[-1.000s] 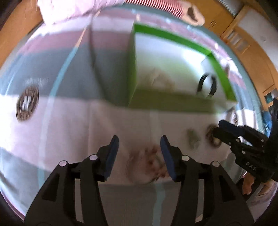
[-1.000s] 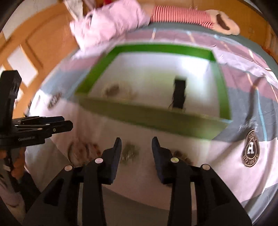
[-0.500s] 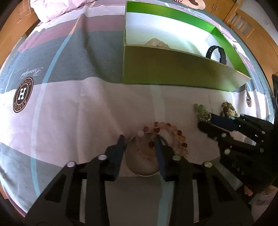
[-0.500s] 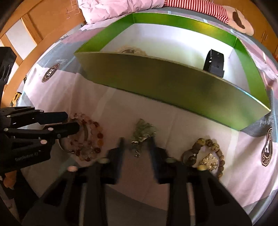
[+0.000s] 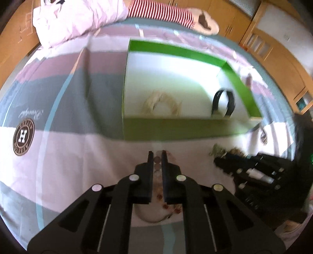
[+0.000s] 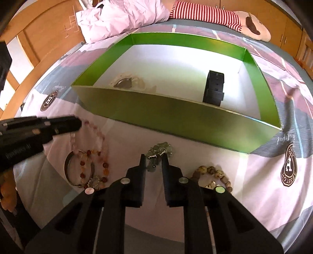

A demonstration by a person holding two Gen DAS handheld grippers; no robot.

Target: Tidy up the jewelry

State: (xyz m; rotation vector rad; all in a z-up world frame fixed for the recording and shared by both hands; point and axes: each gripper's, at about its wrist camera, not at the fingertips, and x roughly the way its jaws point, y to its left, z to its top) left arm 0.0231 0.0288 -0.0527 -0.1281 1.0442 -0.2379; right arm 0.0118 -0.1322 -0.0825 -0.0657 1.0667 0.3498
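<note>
Half a second ago the left gripper (image 5: 157,153) was low over the pink bead necklace (image 6: 98,136) with its jaws apart; now they have pinched together on the strand and lifted it, so the beads trail down to the silver bangle (image 6: 67,169) lying on the bedspread (image 6: 125,140). The right gripper (image 6: 154,157) has narrowed too, its fingers closed around the pale green bead cluster (image 6: 159,150), which rests on the cloth. Just to its right lies a brown bead bracelet (image 6: 211,172). All this sits on a bed covered in pink, grey and white bands with round crest logos (image 5: 23,137). Beyond the jewelry stands the green box (image 6: 176,115), white inside, holding a black watch band (image 6: 214,88) and a pale necklace (image 5: 162,103). At the head of the bed are a crumpled pink quilt (image 6: 121,17) and a red-striped plush (image 6: 203,13), with wooden cabinets (image 5: 273,50) around the room.
</note>
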